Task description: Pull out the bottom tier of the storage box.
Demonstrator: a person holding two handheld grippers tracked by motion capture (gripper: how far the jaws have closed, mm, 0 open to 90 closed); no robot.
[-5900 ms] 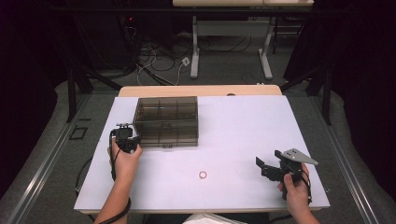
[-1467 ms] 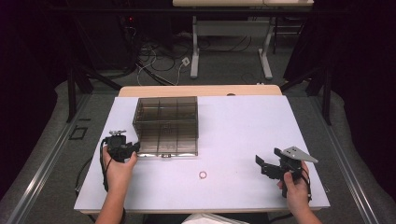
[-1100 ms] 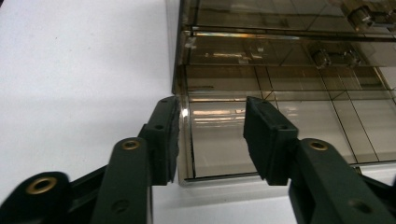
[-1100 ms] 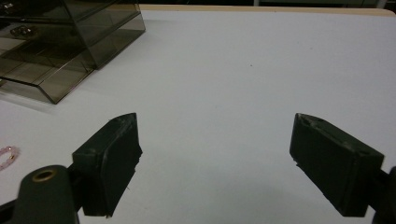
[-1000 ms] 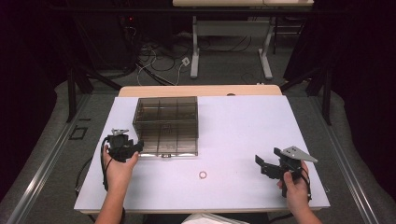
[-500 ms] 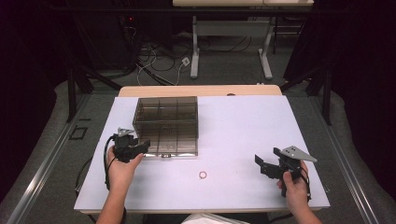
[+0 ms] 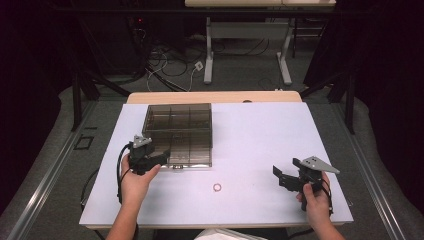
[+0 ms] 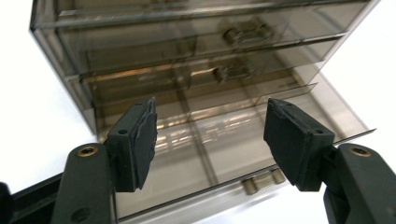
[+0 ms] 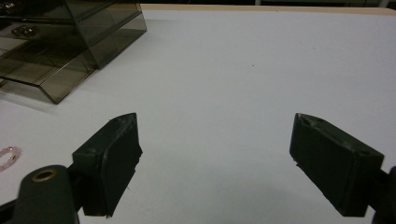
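Between the spread-apart left gripper (image 8: 210, 140) jaws, the smoky drawer box (image 8: 201, 79) shows small knobs (image 8: 259, 182).

Pink ring (image 9: 8, 157) at frame edge, perhaps beaded, partly cropped.

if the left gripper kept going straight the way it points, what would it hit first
Most likely the smoky plastic drawer box. The left gripper has its jaws open and faces the box's slid-out bottom drawer, though how near it is stays unclear.

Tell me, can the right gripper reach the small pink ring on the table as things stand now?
Probably yes. The right gripper is open, and bare table lies between it and the pink ring; nothing stands in the way.
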